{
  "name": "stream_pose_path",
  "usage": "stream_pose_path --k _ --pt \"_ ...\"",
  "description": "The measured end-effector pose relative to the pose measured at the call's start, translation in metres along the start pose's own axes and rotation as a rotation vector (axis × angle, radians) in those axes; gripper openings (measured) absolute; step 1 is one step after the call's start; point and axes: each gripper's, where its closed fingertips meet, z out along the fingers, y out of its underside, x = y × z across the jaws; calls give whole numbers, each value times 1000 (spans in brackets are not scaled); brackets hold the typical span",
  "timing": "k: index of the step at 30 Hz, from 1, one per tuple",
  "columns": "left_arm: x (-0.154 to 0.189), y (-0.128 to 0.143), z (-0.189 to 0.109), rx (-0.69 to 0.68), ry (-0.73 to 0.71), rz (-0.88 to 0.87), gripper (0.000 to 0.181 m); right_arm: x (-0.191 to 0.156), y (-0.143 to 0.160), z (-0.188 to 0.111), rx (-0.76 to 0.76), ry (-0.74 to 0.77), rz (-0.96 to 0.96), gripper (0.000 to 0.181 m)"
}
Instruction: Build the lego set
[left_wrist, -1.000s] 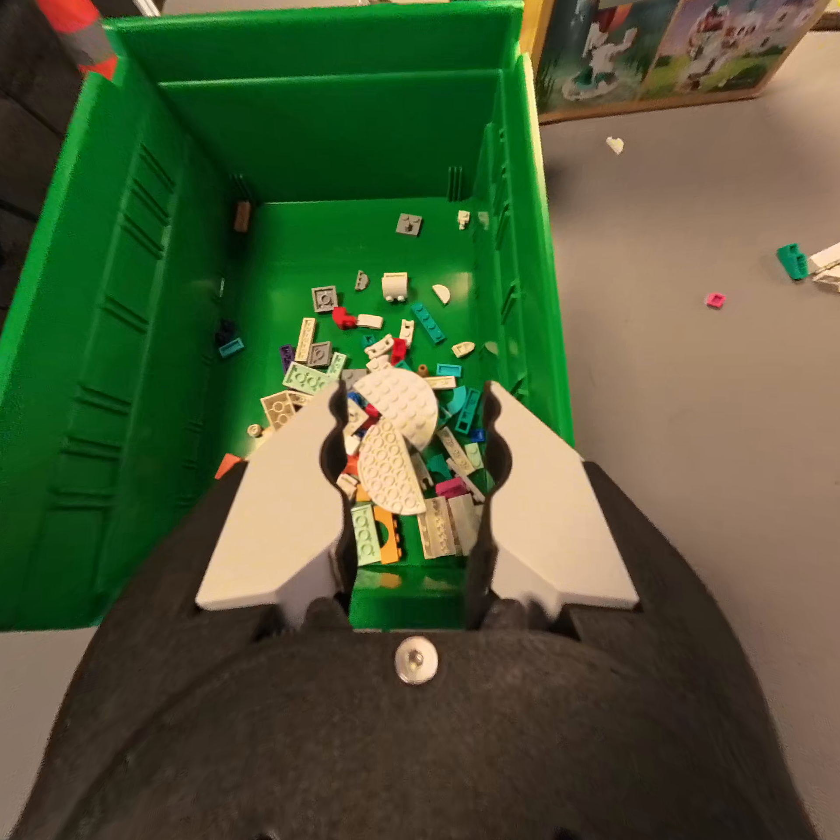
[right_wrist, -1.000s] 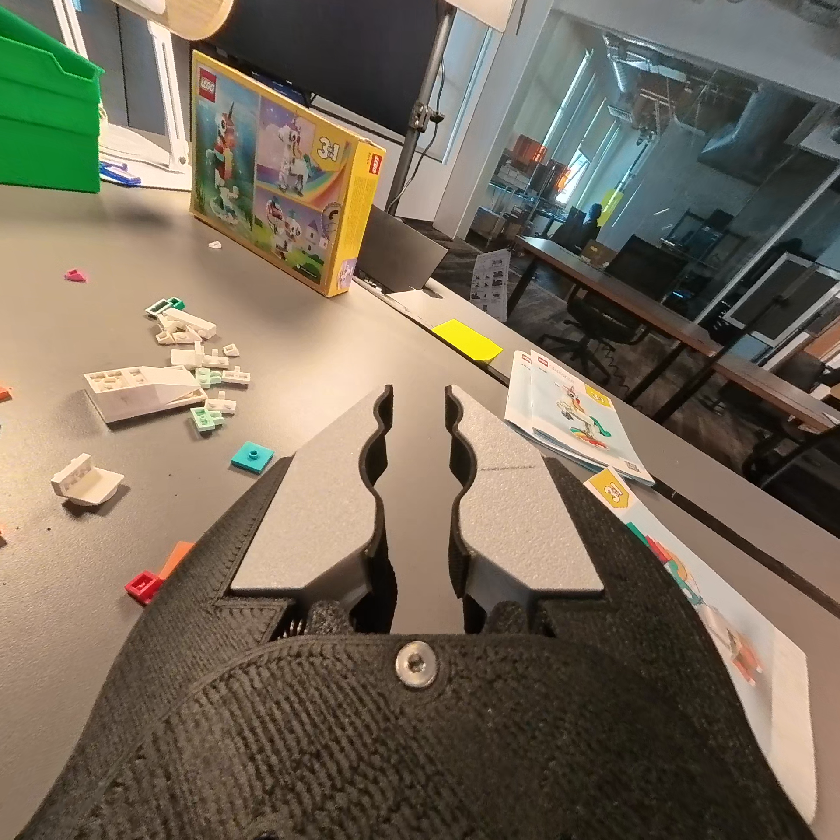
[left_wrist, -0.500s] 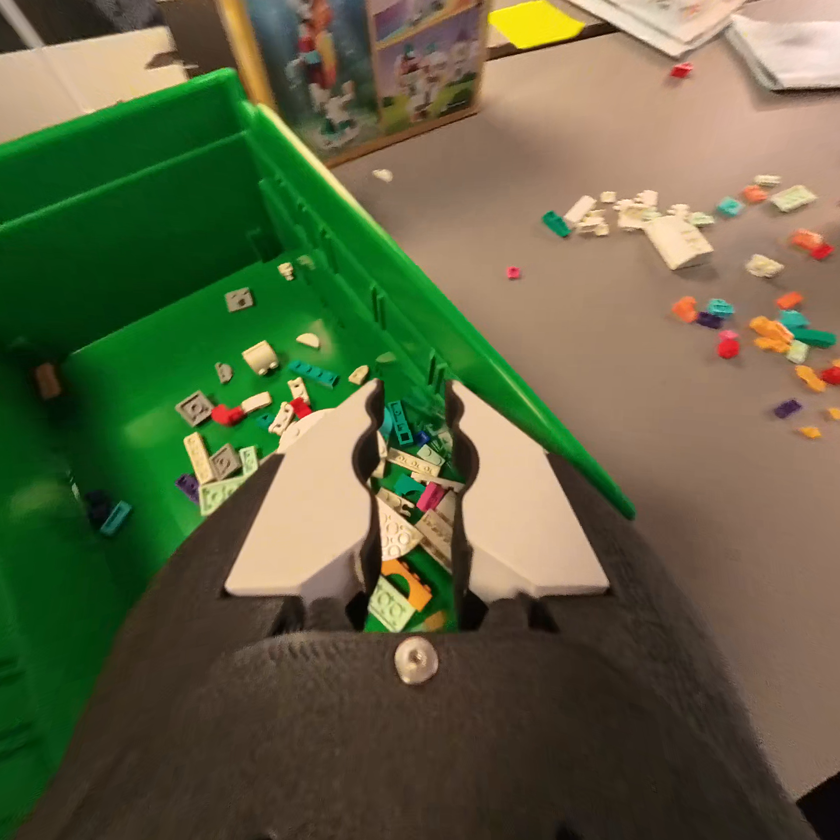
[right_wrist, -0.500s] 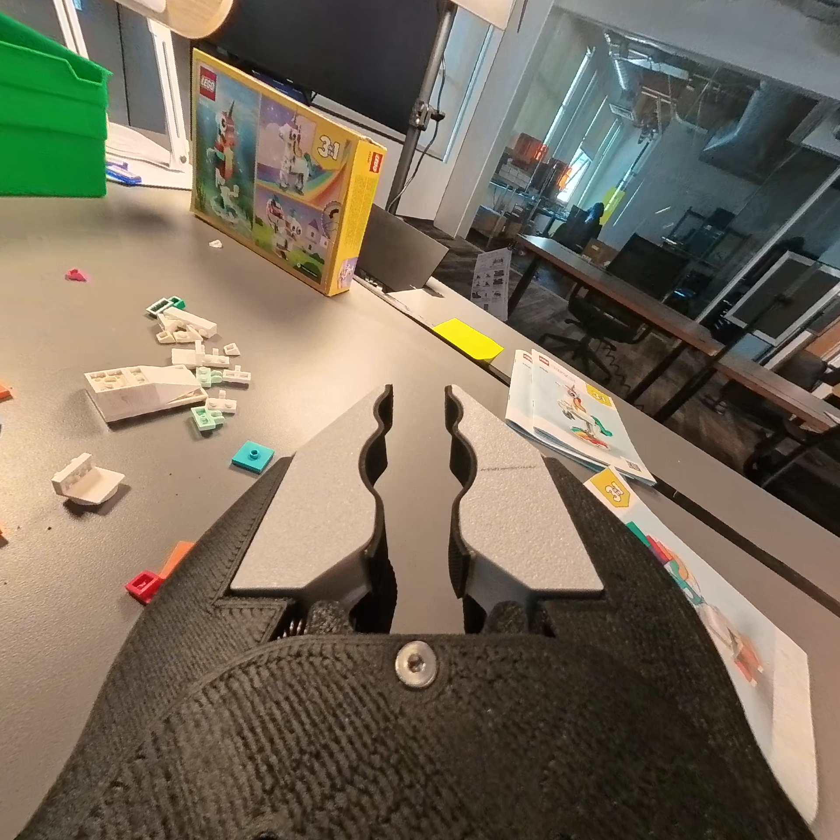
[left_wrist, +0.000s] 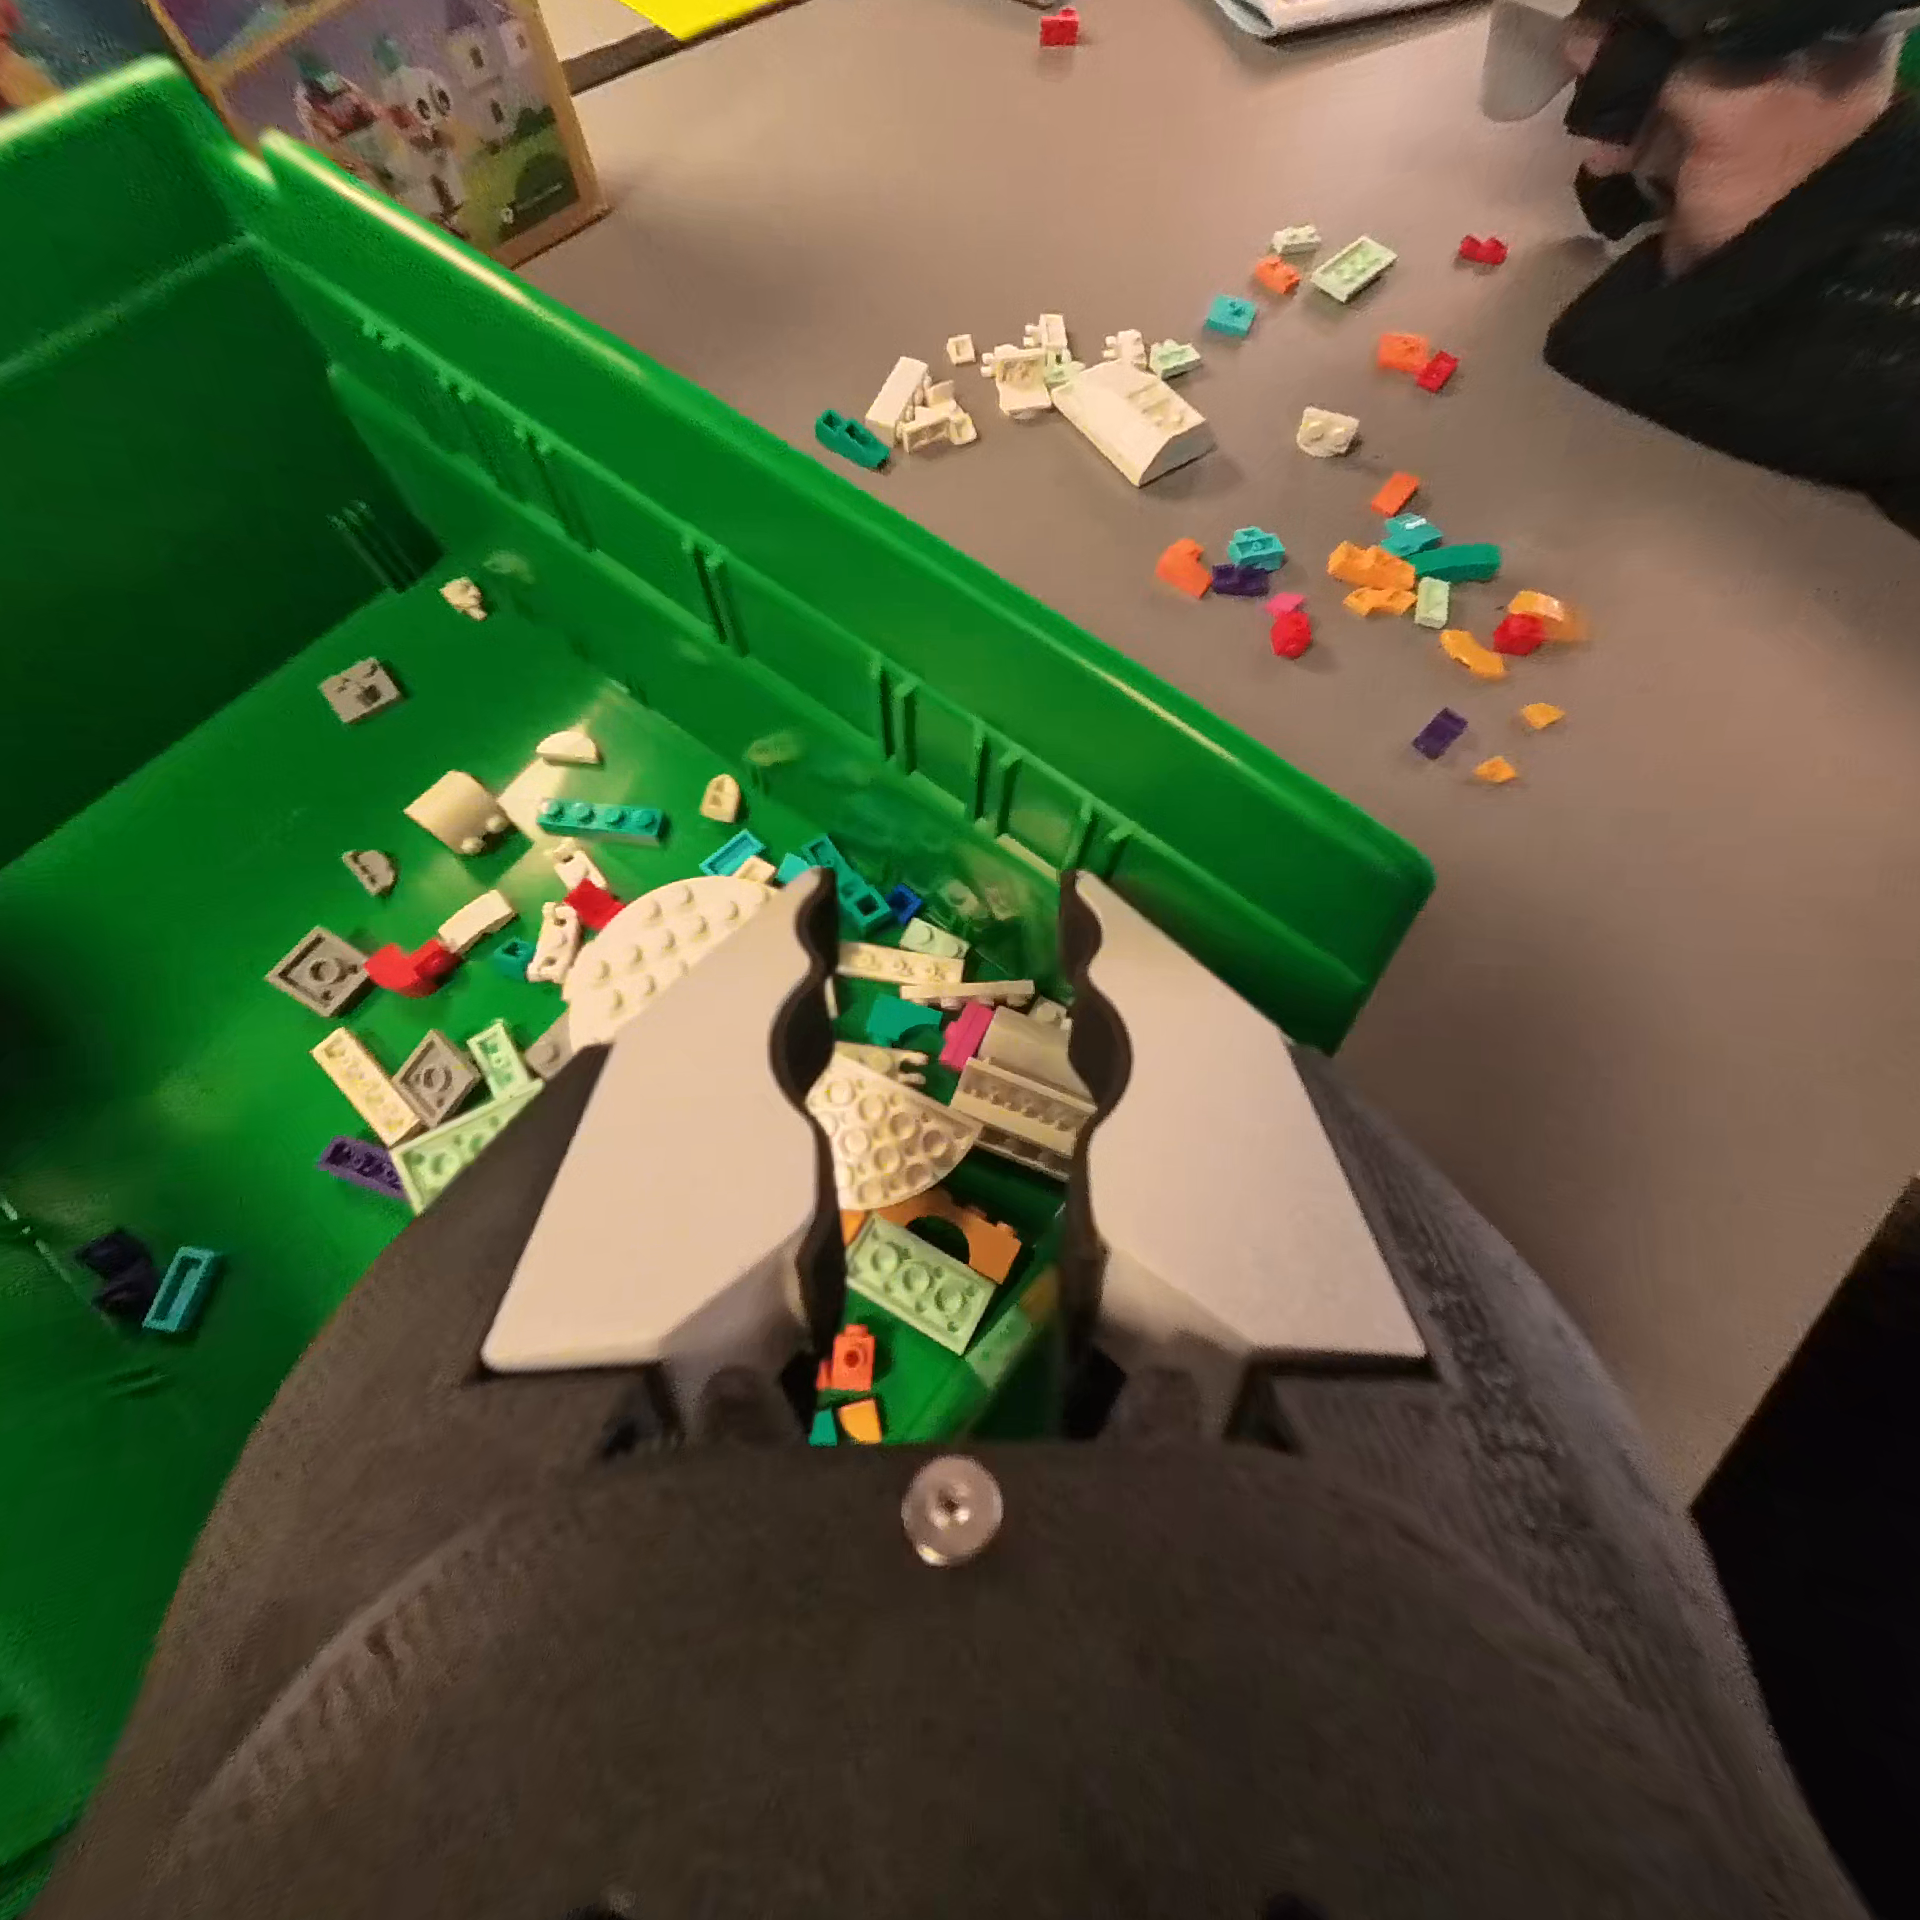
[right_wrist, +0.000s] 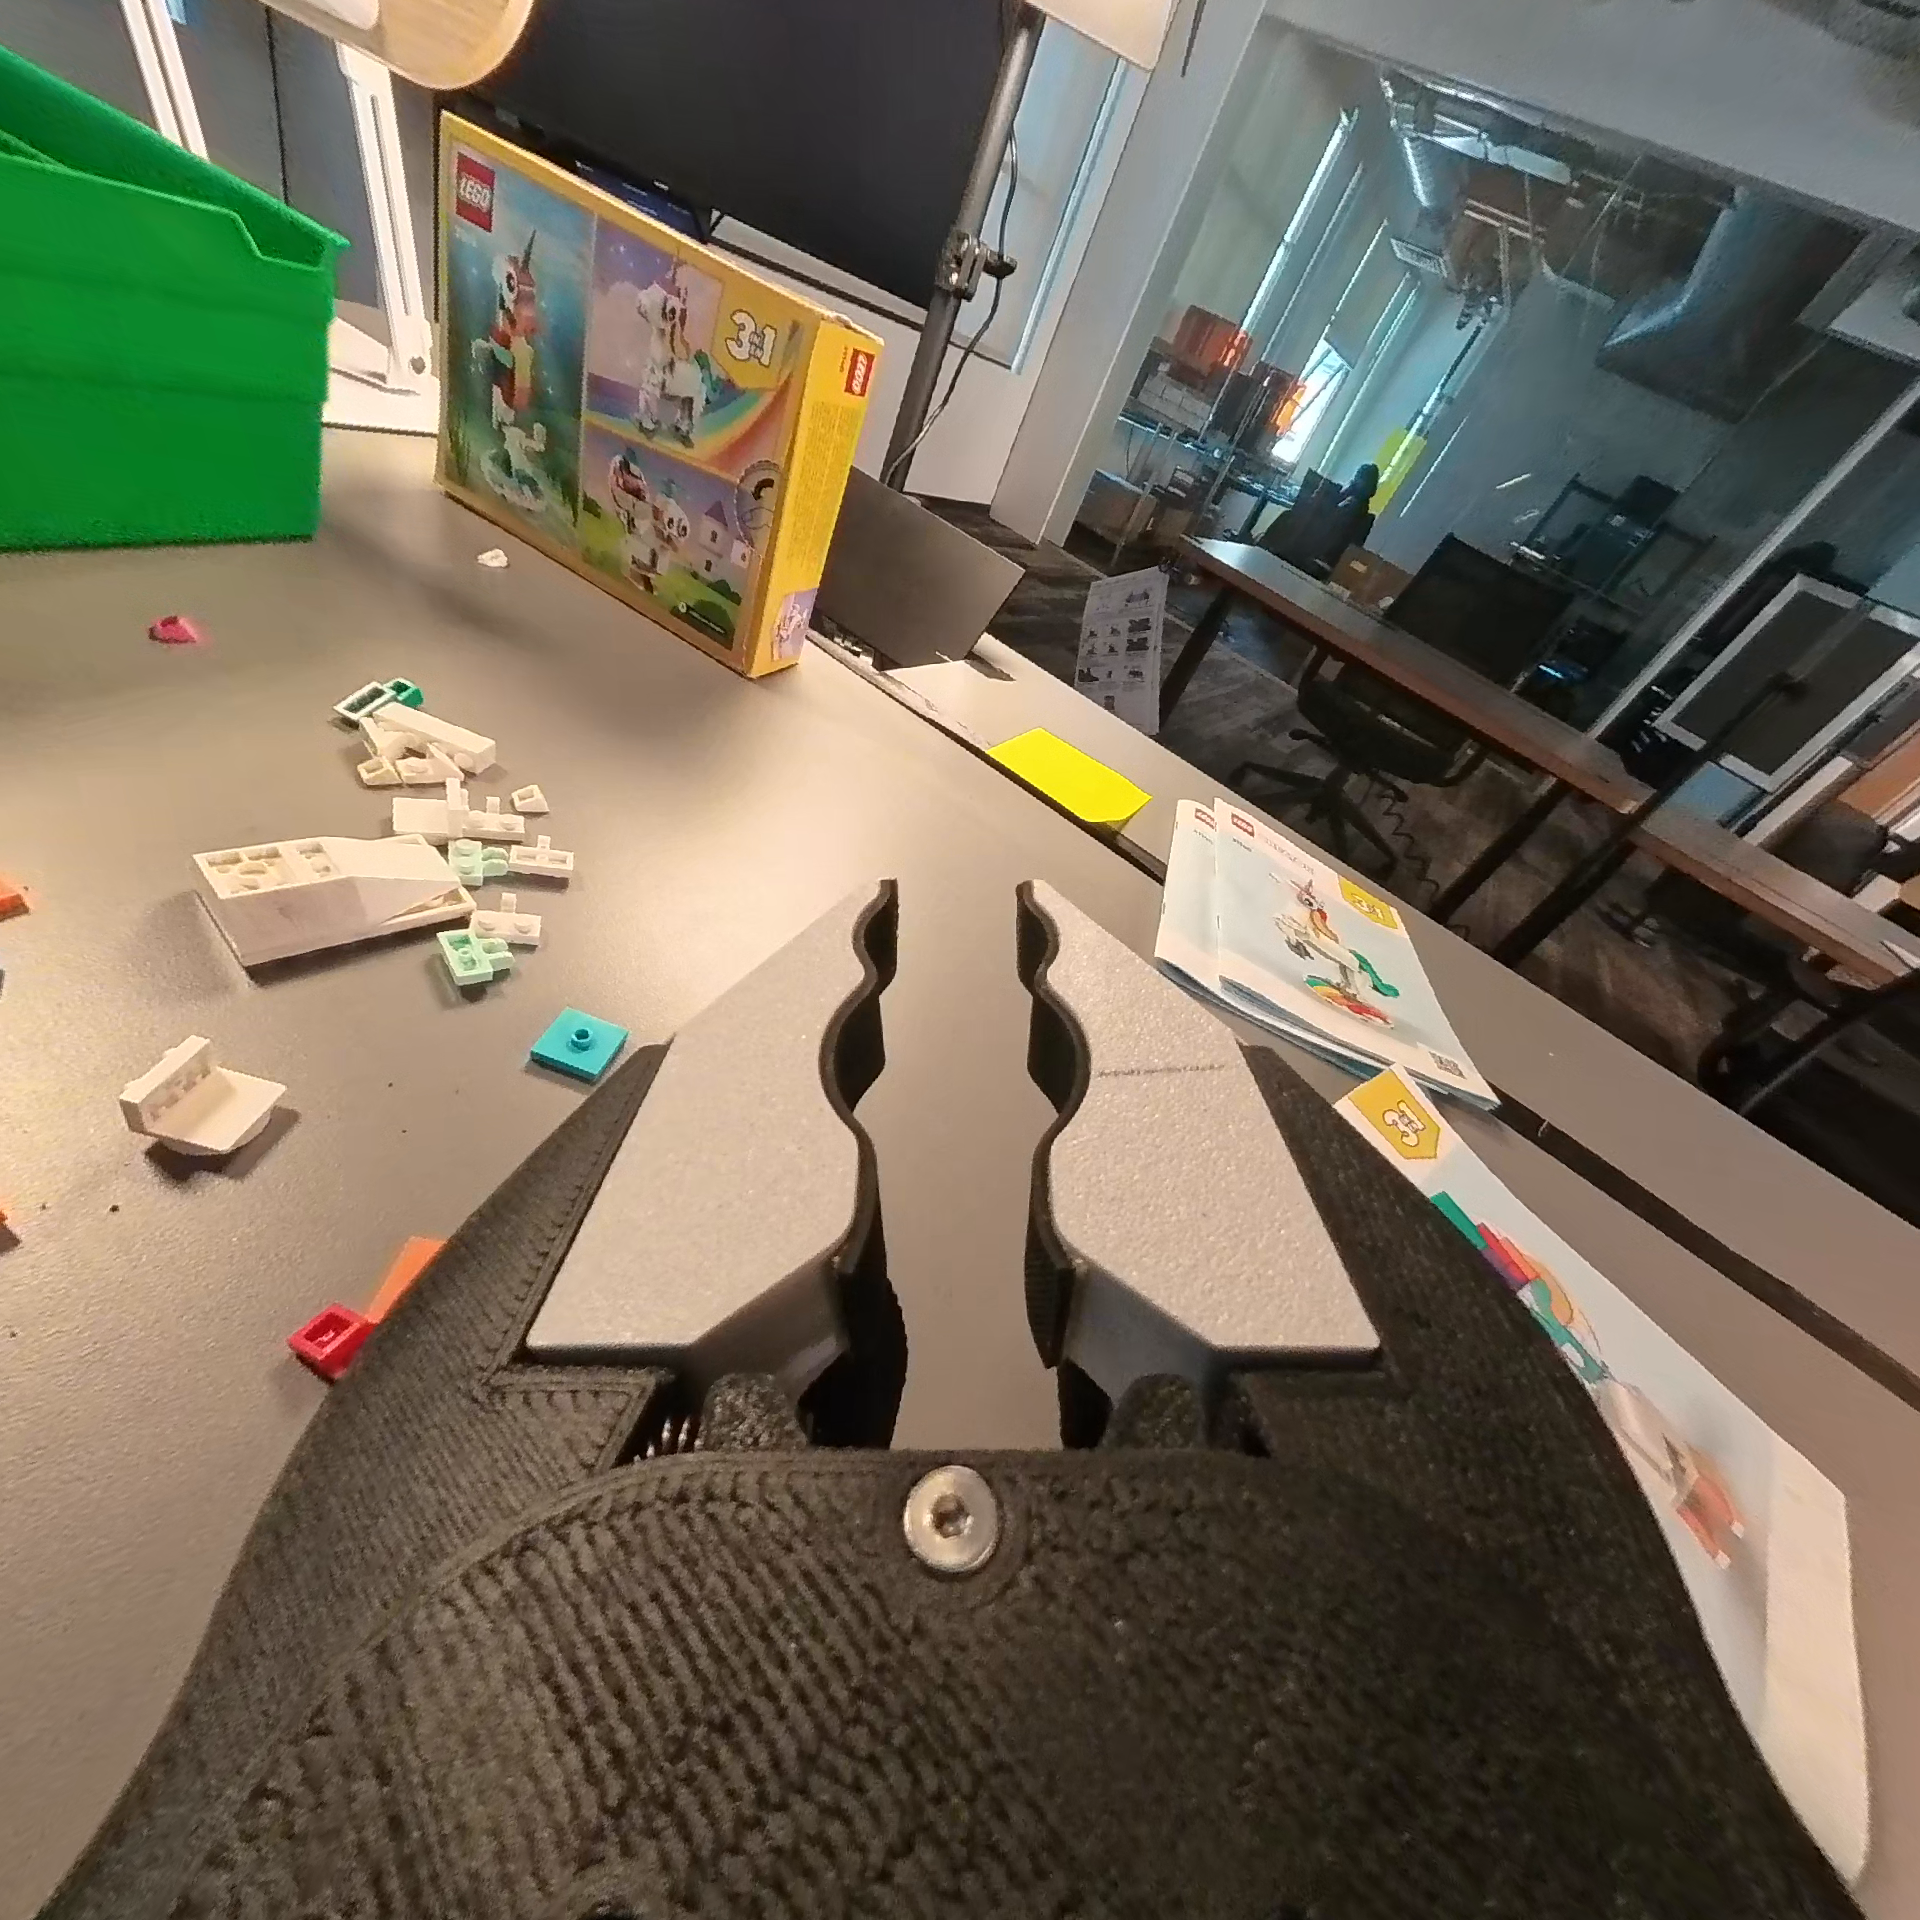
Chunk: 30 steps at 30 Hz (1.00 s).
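My left gripper (left_wrist: 948, 894) is open and empty, hovering over the near right corner of a green bin (left_wrist: 935, 644). Below it lies a heap of small toy bricks, among them a white half-round plate (left_wrist: 665, 956) and a white quarter-round plate (left_wrist: 883, 1132). My right gripper (right_wrist: 956, 904) is open by a narrow gap and empty, low over the bare grey table. It also shows as a black shape held by a hand at the top right of the left wrist view (left_wrist: 1766, 343). The nearest piece to it is a teal tile (right_wrist: 579, 1042).
Loose coloured bricks (left_wrist: 1371, 571) and a large white sloped piece (left_wrist: 1138, 426) lie on the table right of the bin. A yellow toy box (right_wrist: 644, 416) stands at the back. Booklets (right_wrist: 1309, 956) and a yellow note (right_wrist: 1070, 790) lie near the table's far edge. The tips of one gripper are about 35 cm away from the tips of the other. The right tips stand about 9 cm off the teal tile (right_wrist: 579, 1042). It is also in sight in the left wrist view (left_wrist: 1235, 309).
My left gripper has swung to the right over the bin, bringing the table's bricks into view. Its jaws narrowed, then widened again. The right gripper has not moved.
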Motion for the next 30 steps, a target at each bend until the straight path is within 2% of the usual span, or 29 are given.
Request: stream_pose_path --k 1,3,6,8,11,14,16,19,23,27,30 --pt "-1 -4 -2 27 -15 -7 46 0 0 0 2 1 3 21" --pt "-1 -20 -12 126 -46 -21 50 2 -1 -1 6 6 9 21" --pt "4 -60 -35 292 -83 -4 54 3 -1 -1 8 11 13 21" --pt "6 -85 -42 309 -104 43 54 3 -1 -1 9 11 13 21" --pt "9 -116 -24 184 -64 109 58 3 -1 -1 9 10 11 21" --pt "30 -149 16 52 157 168 53 3 -1 -1 11 10 15 21" --pt "23 -163 54 -62 199 175 52 3 -2 -1 12 10 17 21" --pt "-6 -162 115 -305 185 143 47 3 -1 -1 11 9 17 21" --pt "-40 -148 174 -547 162 -53 44 3 -1 -1 11 8 19 21" --pt "-64 -123 207 -725 128 -246 39 3 -1 -2 12 9 16 21" --pt "-89 -110 217 -790 28 -291 33 3 -2 -2 13 9 18 21"
